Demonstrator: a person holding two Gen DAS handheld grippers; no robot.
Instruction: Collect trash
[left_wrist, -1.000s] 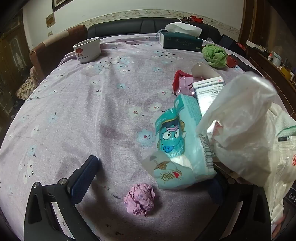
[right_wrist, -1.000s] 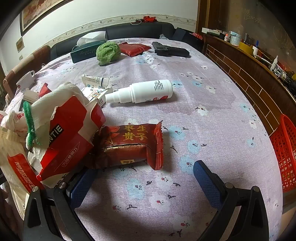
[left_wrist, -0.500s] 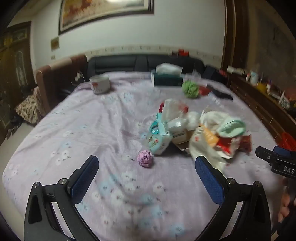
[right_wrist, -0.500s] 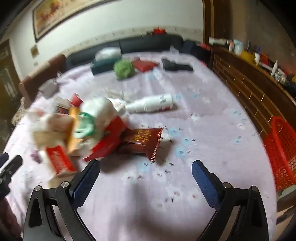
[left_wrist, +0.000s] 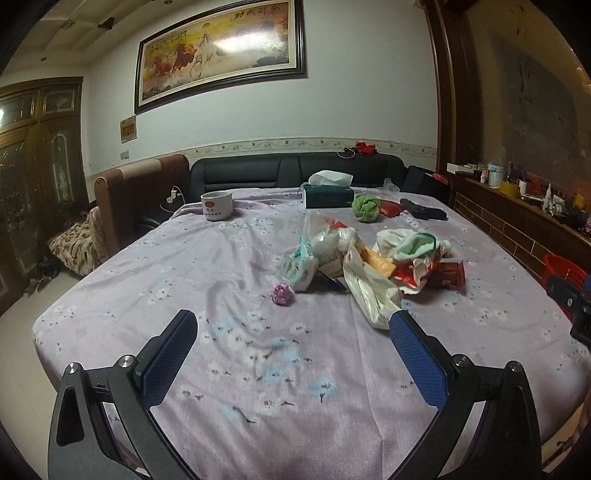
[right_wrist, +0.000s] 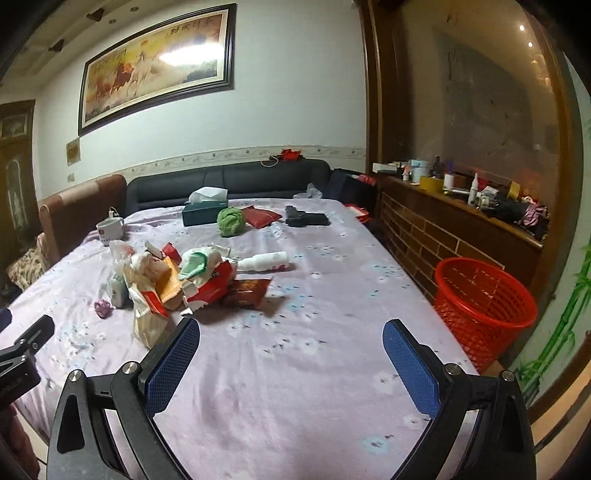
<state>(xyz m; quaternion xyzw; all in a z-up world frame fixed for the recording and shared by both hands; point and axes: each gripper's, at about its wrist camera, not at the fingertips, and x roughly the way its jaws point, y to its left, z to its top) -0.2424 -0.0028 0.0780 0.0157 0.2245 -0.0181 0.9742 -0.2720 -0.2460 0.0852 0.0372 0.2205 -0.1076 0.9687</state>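
Note:
A heap of trash (left_wrist: 369, 254) lies mid-table on the lilac flowered cloth (left_wrist: 258, 369): white plastic bags, a teal tissue pack (left_wrist: 299, 267), a red-white torn pack and a dark red snack wrapper (left_wrist: 448, 273). A crumpled purple paper ball (left_wrist: 281, 292) lies left of it. The heap also shows in the right wrist view (right_wrist: 177, 280), with a white spray bottle (right_wrist: 264, 261) behind it. My left gripper (left_wrist: 293, 345) is open and empty, held back above the table's near edge. My right gripper (right_wrist: 291, 349) is open and empty likewise.
A red mesh waste basket (right_wrist: 484, 302) stands on the floor right of the table. At the far end are a white mug (left_wrist: 217, 205), a tissue box (left_wrist: 327, 194), a green ball (left_wrist: 365, 208), a red pouch (right_wrist: 260, 216) and a black object (right_wrist: 306, 219). A wooden sideboard (right_wrist: 461, 229) runs along the right.
Both grippers have pulled back and up from the trash heap, from close against it to well short of it. The heap stays on the table, slightly shuffled.

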